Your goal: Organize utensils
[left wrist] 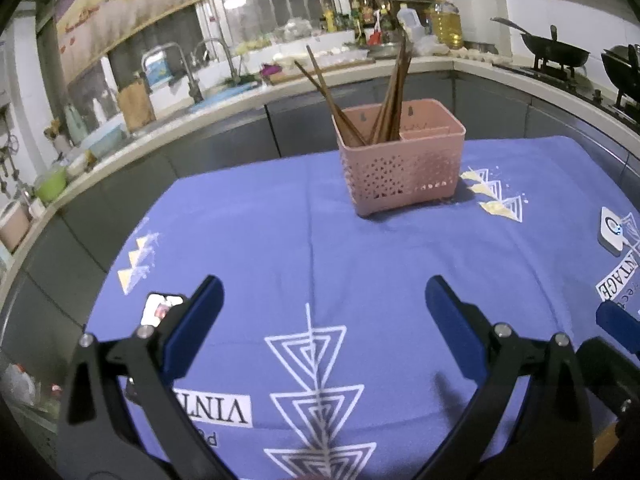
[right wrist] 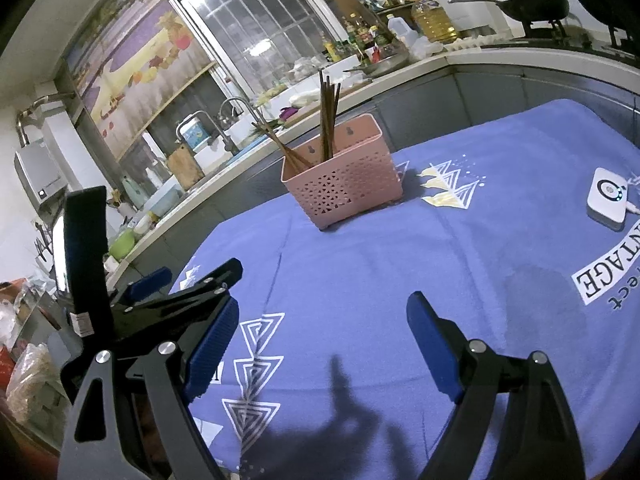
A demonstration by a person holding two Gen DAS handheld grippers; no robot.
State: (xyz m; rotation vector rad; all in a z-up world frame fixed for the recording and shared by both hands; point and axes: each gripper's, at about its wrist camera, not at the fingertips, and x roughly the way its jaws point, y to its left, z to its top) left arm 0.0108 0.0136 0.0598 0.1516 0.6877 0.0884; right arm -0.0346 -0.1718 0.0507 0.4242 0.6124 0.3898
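- Your table, under a blue tablecloth (left wrist: pixel 360 264) printed with white triangles, fills both views; neither gripper has anything lying between its fingers.
- The kitchen counter (left wrist: pixel 224 100) curves behind the table. Your right wrist view alone shows the water heater (right wrist: pixel 38 178) on the wall at far left; your left wrist view alone shows a second pan (left wrist: pixel 622 70) at the right edge, beside the wok (left wrist: pixel 556 52).
- Your left gripper (left wrist: pixel 324 316) hangs over the near cloth, jaws spread wide, holding nothing. Only the right wrist view shows it from outside, at lower left.
- Your right gripper (right wrist: pixel 322 344) is likewise spread and empty. The left wrist view catches just one blue fingertip of it at the right edge.
- The pink utensil basket (left wrist: pixel 400 172) stands upright toward the table's far edge, well apart from both grippers.
- The chopsticks (left wrist: pixel 388 92) stand in its left compartment, leaning apart; only the left wrist view shows the empty right compartment.
- A small white device (right wrist: pixel 606 200) lies on the cloth, right of the basket.
- A phone (left wrist: pixel 160 308) shows beside your left finger, in the left wrist view only.
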